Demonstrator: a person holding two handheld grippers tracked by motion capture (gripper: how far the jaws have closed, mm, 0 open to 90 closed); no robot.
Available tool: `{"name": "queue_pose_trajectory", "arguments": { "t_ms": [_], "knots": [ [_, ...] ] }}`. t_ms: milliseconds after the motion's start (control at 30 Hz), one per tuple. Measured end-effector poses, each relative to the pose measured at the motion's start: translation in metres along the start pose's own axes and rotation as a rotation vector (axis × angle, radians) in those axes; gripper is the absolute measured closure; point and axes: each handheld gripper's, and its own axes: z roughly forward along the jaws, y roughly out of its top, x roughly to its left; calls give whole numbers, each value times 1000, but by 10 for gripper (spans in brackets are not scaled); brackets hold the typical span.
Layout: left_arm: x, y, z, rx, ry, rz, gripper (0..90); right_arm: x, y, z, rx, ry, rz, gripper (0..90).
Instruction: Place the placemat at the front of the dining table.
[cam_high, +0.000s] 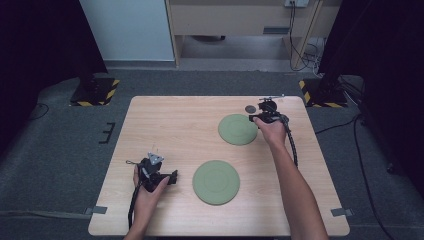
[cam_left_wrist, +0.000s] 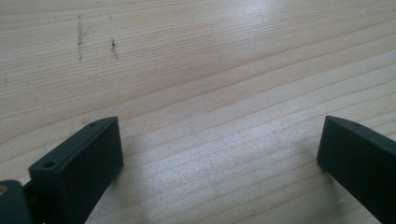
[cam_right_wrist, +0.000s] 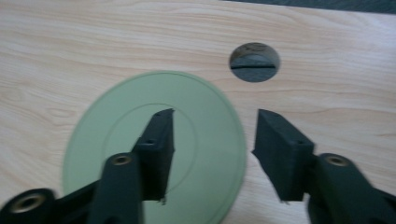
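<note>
green plate (cam_right_wrist: 154, 154) blurred, cut off below

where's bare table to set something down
Free: the whole far left of the table, beyond the left tongs, and the near right corner past the near green plate. Crowded: the far right, with the far green plate, right tongs and cable hole.

Pale wood table (cam_left_wrist: 210, 70), grain running clear, a soft sheen where the light catches, a few dark scuffs. Two green plates (cam_right_wrist: 116, 135) (cam_high: 216, 181), matt and smooth, plastic by the look. Black gripper fingers (cam_right_wrist: 159, 144), dull matt plastic.
</note>
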Motion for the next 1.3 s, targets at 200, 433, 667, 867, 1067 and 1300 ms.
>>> {"name": "queue_pose_trajectory", "arguments": {
  "t_ms": [200,433,667,867,1067,1300],
  "knots": [
    [0,0,0,0,0,0,0,4,1,-9,-2,30,17,238],
    [0,0,0,0,0,0,0,8,3,-18,-14,41,6,140],
    [0,0,0,0,1,0,0,13,3,-26,-13,37,-17,110],
    [0,0,0,0,0,0,0,13,0,-32,-28,30,-10,102],
    [0,0,0,0,2,0,0,12,-9,-42,-32,18,-24,96],
    [-1,0,0,-1,6,-2,0,9,-20,-58,-59,27,-24,88]
  ]
}}
